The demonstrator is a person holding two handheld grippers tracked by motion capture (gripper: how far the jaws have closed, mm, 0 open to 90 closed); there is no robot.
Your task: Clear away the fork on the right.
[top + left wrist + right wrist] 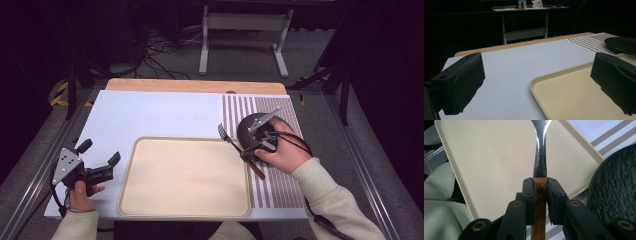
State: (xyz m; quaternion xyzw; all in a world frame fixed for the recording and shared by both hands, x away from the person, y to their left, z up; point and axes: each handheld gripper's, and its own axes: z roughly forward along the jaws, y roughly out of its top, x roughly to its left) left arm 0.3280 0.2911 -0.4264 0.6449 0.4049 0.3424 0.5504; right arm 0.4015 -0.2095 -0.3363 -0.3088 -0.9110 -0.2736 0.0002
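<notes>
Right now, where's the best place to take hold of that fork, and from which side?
By its wooden handle, from the handle end along its length: flat sides suit the pads, while the metal neck is thin and slick. The right hand-held gripper already clamps it there.

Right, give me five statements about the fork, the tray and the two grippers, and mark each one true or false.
1. The right gripper is shut on the wooden handle of the fork. True.
2. The tray already has a dark plate lying in it. False: the tray is bare; the dark plate sits on the striped mat beside it.
3. The left gripper has its jaws apart with nothing between them. True.
4. The fork's tines rest flat on the white board. False: the fork is held up in the gripper, its head over the tray's far right corner.
5. The left gripper is over the striped mat. False: it is at the left of the tray, over the white board.
</notes>
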